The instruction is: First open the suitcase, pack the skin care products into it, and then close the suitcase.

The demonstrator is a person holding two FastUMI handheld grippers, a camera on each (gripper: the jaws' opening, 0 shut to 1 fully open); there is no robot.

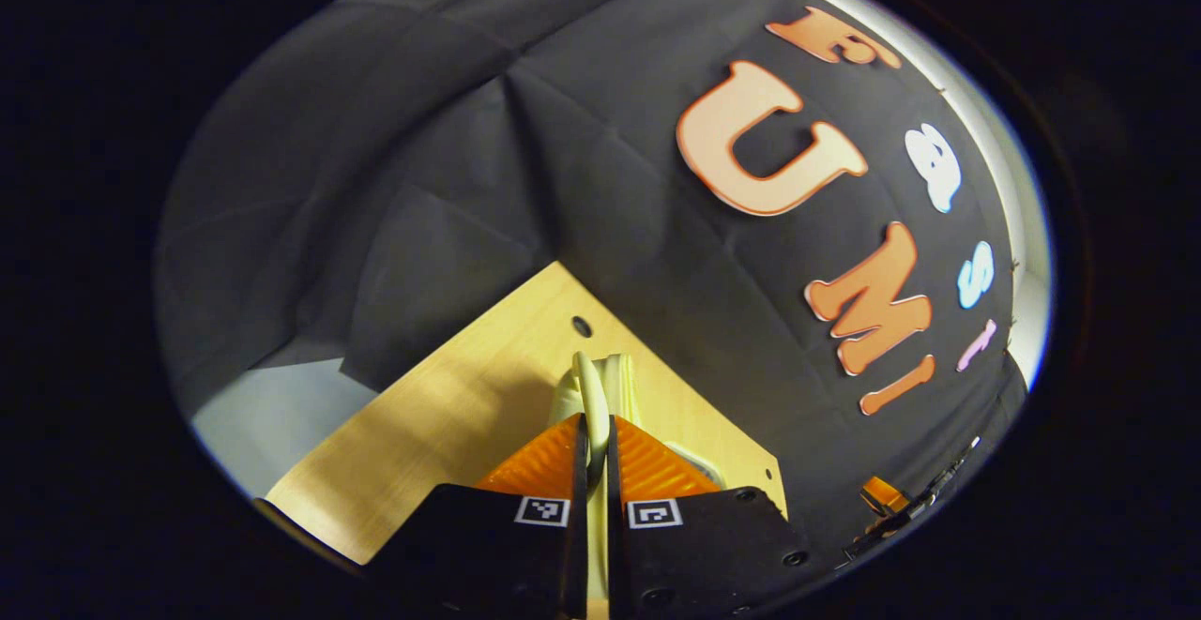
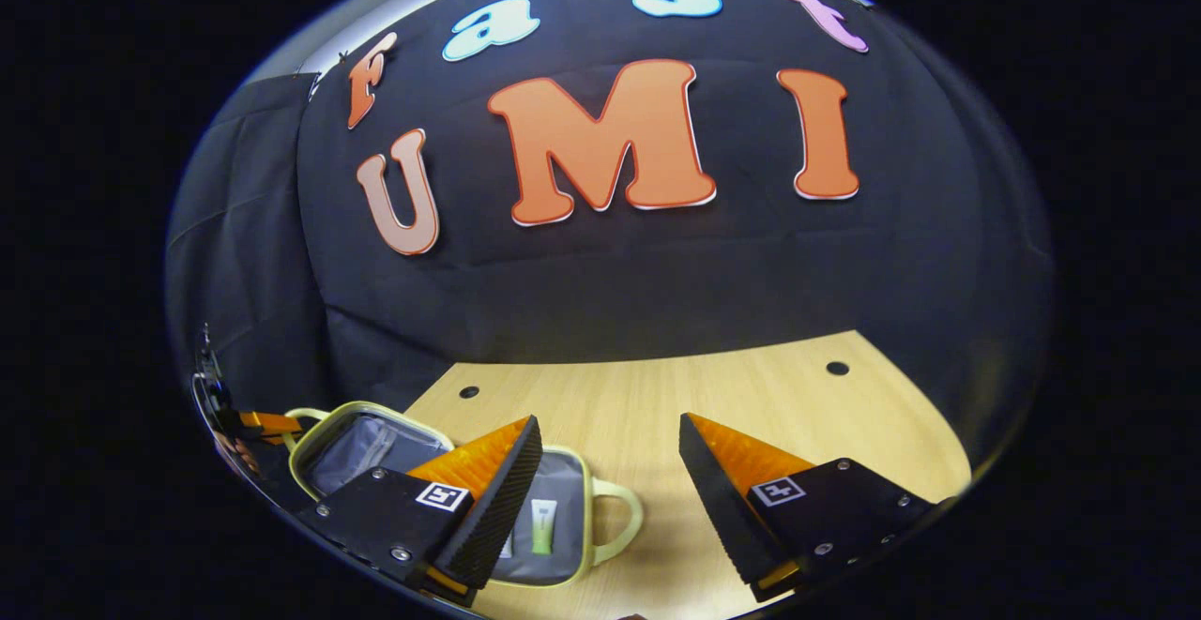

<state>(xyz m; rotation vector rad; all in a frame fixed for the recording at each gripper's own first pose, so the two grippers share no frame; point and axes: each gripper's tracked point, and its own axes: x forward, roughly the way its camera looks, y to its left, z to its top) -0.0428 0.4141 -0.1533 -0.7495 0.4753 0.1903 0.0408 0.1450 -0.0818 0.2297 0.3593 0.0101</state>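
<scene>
Left gripper view: left gripper (image 1: 593, 451) has fingers pinched together on a pale loop (image 1: 591, 395), prob the suitcase handle or lid edge, seen edge-on over the wooden table (image 1: 450, 414). Black cloth wall behind, pale floor patch at lower left, one round hole in tabletop near the corner. Right gripper view: right gripper (image 2: 610, 470) fingers wide apart, holding nothing, hovering above the table w/ bare wood betw them. Suitcase (image 2: 375, 442), small, pale-rimmed w/ grey lining, lies open at lower left, partly behind the gripper's left finger; side handle sticks out toward table centre. A tube (image 2: 542, 524) of skin care product lies inside the near half; another item beside it, too hidden to call. Judgement: packing looks done or nearly so, closing step in hand. To do it well, swing the lid over in its hinge arc, keep grip firm on the loop, use the free right gripper to steady the base so it doesn't slide on smooth wood.
</scene>
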